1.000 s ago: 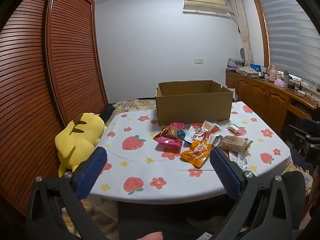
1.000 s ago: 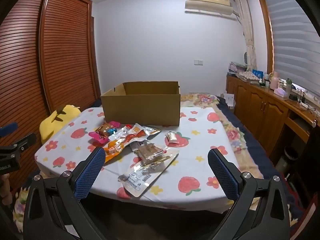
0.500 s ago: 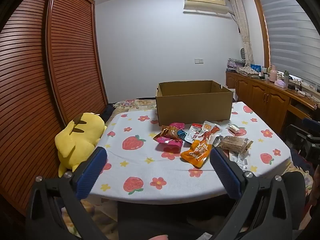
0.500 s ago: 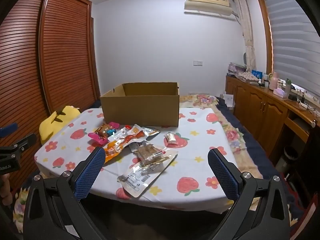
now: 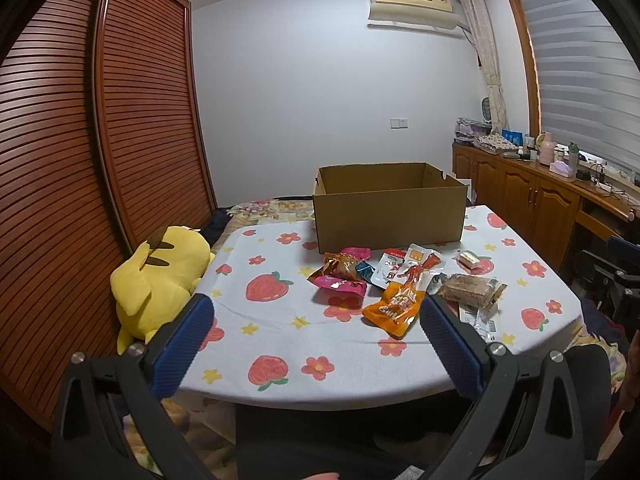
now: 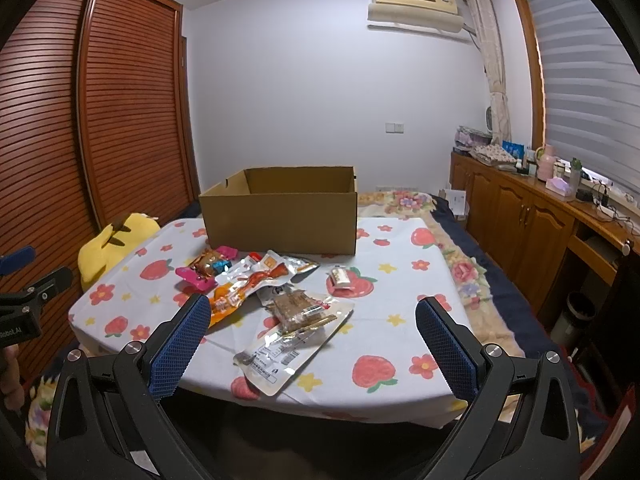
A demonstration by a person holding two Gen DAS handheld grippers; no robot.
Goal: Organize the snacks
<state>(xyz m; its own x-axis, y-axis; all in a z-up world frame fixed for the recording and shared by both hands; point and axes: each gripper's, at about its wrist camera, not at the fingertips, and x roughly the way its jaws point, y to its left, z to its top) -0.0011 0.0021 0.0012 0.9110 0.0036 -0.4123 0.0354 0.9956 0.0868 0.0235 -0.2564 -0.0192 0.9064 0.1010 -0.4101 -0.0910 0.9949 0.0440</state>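
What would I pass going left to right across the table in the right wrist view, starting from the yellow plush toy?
Yellow plush toy → pink snack packet → orange snack pouch → brown biscuit pack → small wrapped snack on the strawberry print → wooden cabinets past the table's right edge.

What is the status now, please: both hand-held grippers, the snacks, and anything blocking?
Left hand-held gripper open, empty. Right hand-held gripper open, empty. Snacks loose on tablecloth, in front of cardboard box. Nothing blocking.
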